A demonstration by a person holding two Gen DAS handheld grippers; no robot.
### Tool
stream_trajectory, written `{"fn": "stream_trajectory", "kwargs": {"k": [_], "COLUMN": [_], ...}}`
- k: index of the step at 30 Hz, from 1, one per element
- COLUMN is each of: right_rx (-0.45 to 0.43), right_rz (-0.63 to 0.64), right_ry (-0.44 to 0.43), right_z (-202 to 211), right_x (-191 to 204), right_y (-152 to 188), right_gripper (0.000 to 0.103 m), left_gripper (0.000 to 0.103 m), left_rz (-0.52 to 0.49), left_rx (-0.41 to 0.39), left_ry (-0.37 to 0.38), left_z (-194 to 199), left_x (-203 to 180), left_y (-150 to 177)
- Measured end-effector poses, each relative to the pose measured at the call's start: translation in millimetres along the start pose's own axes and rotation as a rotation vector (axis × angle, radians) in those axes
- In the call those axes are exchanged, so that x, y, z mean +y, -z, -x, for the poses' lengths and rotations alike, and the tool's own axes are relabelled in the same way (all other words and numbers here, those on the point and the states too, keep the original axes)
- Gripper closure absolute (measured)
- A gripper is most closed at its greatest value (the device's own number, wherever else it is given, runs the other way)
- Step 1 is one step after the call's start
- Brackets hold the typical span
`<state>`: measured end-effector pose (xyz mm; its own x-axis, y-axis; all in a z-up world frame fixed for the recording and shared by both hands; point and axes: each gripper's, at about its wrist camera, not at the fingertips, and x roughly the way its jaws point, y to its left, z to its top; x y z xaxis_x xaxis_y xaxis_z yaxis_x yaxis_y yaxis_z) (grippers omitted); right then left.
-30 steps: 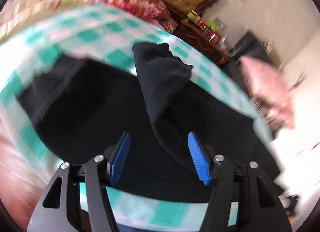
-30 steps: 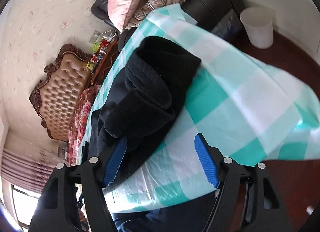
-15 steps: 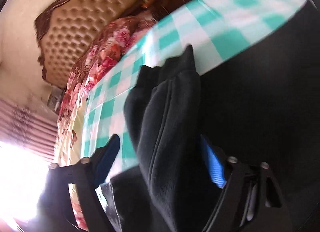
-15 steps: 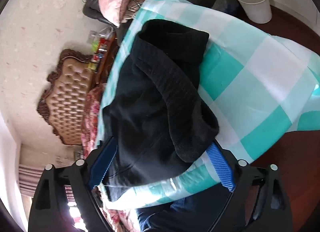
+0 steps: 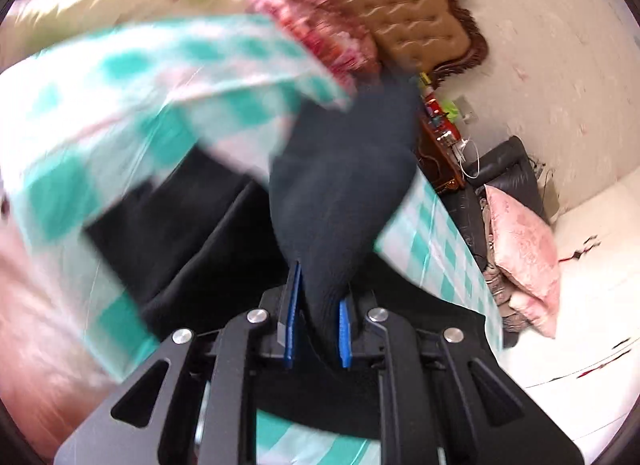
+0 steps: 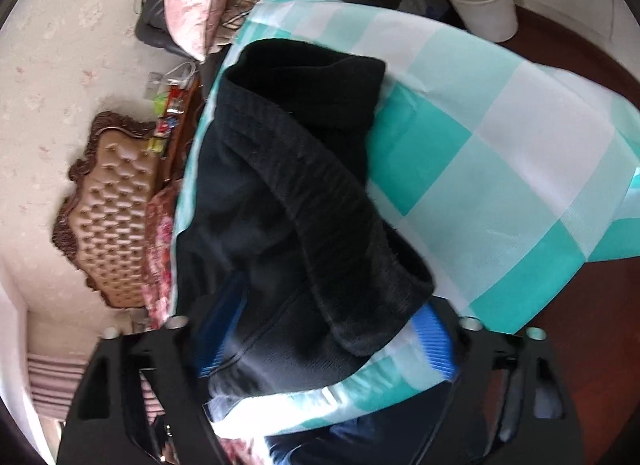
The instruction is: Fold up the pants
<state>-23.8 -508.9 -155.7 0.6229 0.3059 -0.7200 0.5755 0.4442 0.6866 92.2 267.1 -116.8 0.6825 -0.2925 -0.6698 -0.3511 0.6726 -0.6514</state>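
Black pants (image 6: 288, 205) lie bunched on a table under a teal-and-white checked cloth (image 6: 500, 145). In the left wrist view a fold of the pants (image 5: 344, 185) rises off the checked cloth (image 5: 120, 125) into my left gripper (image 5: 316, 317), whose blue pads are closing and pinch it. My right gripper (image 6: 326, 337) sits at the table's near edge. Its jaws are closing around the thick ribbed end of the pants and the cloth's edge, and its blurred left pad is partly hidden behind the fabric.
A white bin (image 6: 480, 1) stands on the dark floor beyond the table. A pink pillow (image 5: 520, 249) lies on a dark sofa (image 5: 504, 161). A tufted headboard (image 6: 116, 201) and a wooden stand with bottles (image 5: 436, 137) line the wall. A person's blue-clad legs (image 6: 360, 437) are close below.
My left gripper has gone from open over the pants to pinched on a raised fold, its view swinging. The right gripper came onto the pants' near end, and its jaws widened, then narrowed.
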Motion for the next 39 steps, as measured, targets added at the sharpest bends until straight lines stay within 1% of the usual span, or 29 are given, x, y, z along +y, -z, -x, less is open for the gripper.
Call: {"fn": "stream_trajectory", "kwargs": {"k": [1,2,3,6,9,10,11,12,14,15,16,17,18,19,20,21,22,23,24,25,27,28,29,31,33,35,37,38,39], "right_rx": [-0.009,-0.024,-0.036,-0.057,-0.065,-0.063,-0.056,-0.050,-0.045,-0.053,-0.077,-0.128,-0.179,-0.238,-0.243,-0.219,-0.184,-0.116,-0.074,-0.025,-0.005,-0.002,0.001,0.001,-0.021,-0.052,-0.067,-0.063,-0.049], "right_rz": [0.008,0.013,0.010,0.038,0.078,0.099,0.133,0.169,0.286,0.327,0.358,0.406,0.450,0.489,0.480,0.448,0.406,0.324,0.287,0.252,0.231,0.215,0.200,0.186,0.207,0.235,0.239,0.253,0.246], "right_ry": [0.013,0.026,0.028,0.021,-0.004,-0.017,-0.038,-0.055,-0.091,-0.111,-0.148,-0.184,-0.196,-0.212,-0.217,-0.194,-0.149,-0.062,-0.026,0.006,0.060,0.073,0.066,0.052,0.007,-0.037,-0.014,0.045,0.075], "right_z": [0,2,4,12,21,23,25,26,25,25,27,35,42,50,50,43,32,12,2,-11,-21,-25,-27,-26,-7,16,22,14,5], "right_x": [1,1,1,6,30,44,65,83,136,155,174,191,199,199,190,174,155,121,104,79,56,49,41,39,50,58,60,52,47], "right_y": [0,0,0,0,-13,-21,-32,-41,-70,-81,-93,-103,-107,-111,-114,-119,-124,-129,-128,-124,-120,-119,-120,-120,-114,-108,-107,-108,-110], "right_gripper": [0.045,0.059,0.069,0.081,0.084,0.085,0.085,0.085,0.085,0.086,0.086,0.086,0.086,0.086,0.086,0.086,0.086,0.086,0.086,0.086,0.086,0.086,0.086,0.086,0.087,0.087,0.087,0.087,0.087], "left_gripper": [0.087,0.087,0.087,0.088,0.089,0.090,0.091,0.092,0.093,0.094,0.096,0.096,0.096,0.096,0.096,0.096,0.096,0.096,0.096,0.096,0.096,0.096,0.096,0.096,0.096,0.096,0.096,0.096,0.096], "left_rz": [0.023,0.042,0.068,0.113,0.114,0.121,0.122,0.106,0.085,0.084,0.088,0.086,0.069,0.042,0.026,0.017,0.021,0.029,0.038,0.044,0.032,0.053,0.069,0.051,0.045,0.017,0.000,-0.013,-0.009], "left_rx": [0.005,0.013,0.023,0.039,0.029,0.027,0.025,0.023,0.026,0.027,0.014,-0.004,-0.035,-0.063,-0.078,-0.089,-0.085,-0.069,-0.041,0.001,0.031,0.062,0.078,0.074,0.056,0.019,-0.001,0.002,0.013], "left_ry": [-0.001,-0.003,0.005,0.040,0.084,0.113,0.133,0.158,0.182,0.192,0.205,0.214,0.236,0.248,0.242,0.235,0.227,0.210,0.191,0.168,0.105,0.104,0.109,0.086,0.109,0.133,0.131,0.113,0.108], "left_z": [-1,-4,-9,-18,-15,-13,-11,-11,-16,-19,-21,-18,-6,5,13,20,27,28,27,22,14,4,-2,-9,1,25,41,41,37], "left_x": [11,18,25,35,29,22,17,4,-22,-33,-45,-53,-64,-70,-71,-68,-57,-45,-32,-18,-3,8,11,10,0,-10,-12,-11,-7], "left_y": [5,8,7,4,-8,-17,-23,-39,-57,-68,-81,-87,-89,-83,-76,-67,-53,-40,-27,-10,10,19,22,23,20,17,20,23,26]}}
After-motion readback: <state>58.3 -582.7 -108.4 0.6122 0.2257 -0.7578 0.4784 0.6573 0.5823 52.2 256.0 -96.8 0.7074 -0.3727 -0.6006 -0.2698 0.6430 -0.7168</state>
